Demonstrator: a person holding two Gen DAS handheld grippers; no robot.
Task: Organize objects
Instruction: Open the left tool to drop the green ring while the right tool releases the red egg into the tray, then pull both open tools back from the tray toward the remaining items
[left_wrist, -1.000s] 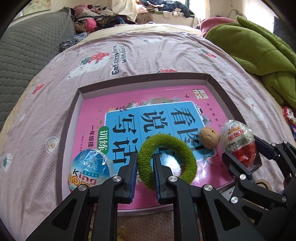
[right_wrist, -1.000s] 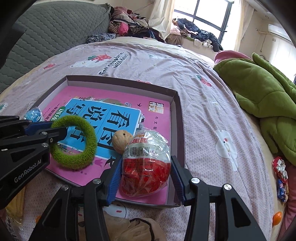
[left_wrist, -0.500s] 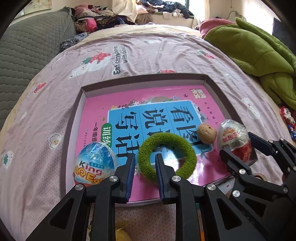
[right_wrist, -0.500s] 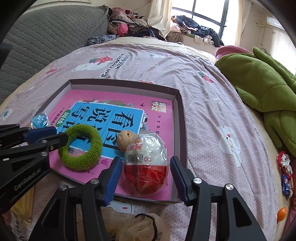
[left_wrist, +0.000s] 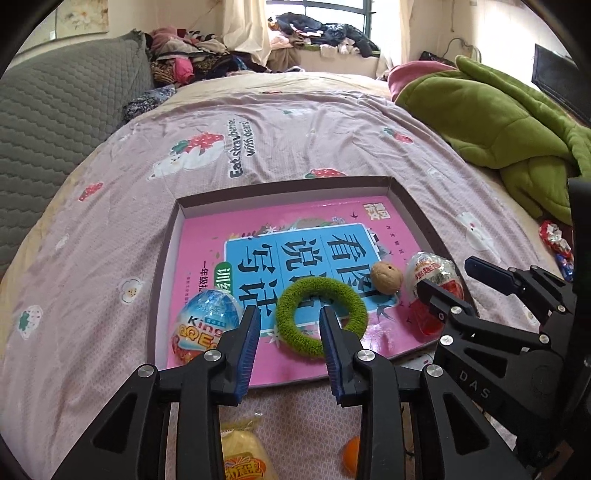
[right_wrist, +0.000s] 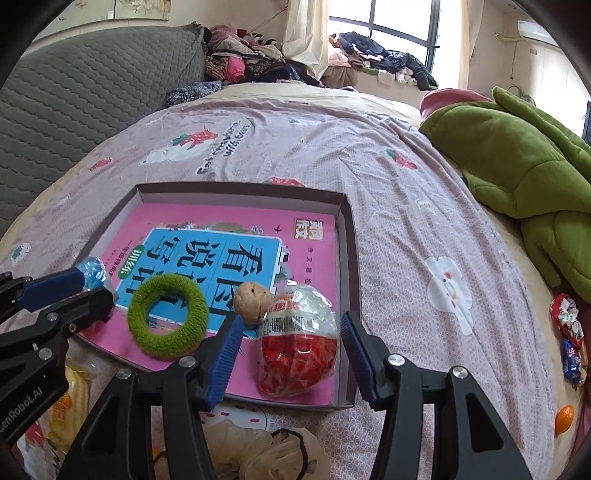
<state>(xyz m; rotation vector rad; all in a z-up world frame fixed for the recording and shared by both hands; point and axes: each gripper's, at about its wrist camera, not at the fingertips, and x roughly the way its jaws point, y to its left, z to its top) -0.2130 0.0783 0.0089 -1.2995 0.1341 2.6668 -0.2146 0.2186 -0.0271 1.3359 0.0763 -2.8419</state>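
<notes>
A shallow box (left_wrist: 168, 254) (right_wrist: 347, 236) on the bed holds a pink book. On the book lie a green fuzzy ring (left_wrist: 320, 317) (right_wrist: 168, 321), a walnut (left_wrist: 386, 277) (right_wrist: 253, 302), a red wrapped egg (left_wrist: 436, 280) (right_wrist: 299, 354) and a blue wrapped egg (left_wrist: 205, 325) (right_wrist: 92, 271). My left gripper (left_wrist: 290, 350) is open and empty, just short of the ring's near edge. My right gripper (right_wrist: 291, 363) is open and empty, its fingers either side of the red egg without touching it.
A green plush blanket (left_wrist: 498, 122) (right_wrist: 517, 155) lies at the right. A yellow snack pack (left_wrist: 245, 454) and a small orange (left_wrist: 349, 456) lie in front of the box. Candy wrappers (right_wrist: 569, 332) and an orange (right_wrist: 564, 417) lie at the right. Cloth items (right_wrist: 277, 450) sit below my right gripper.
My left gripper let go of the green ring and opened. My right gripper let go of the red egg, which now lies in the box. Both grippers pulled back.
</notes>
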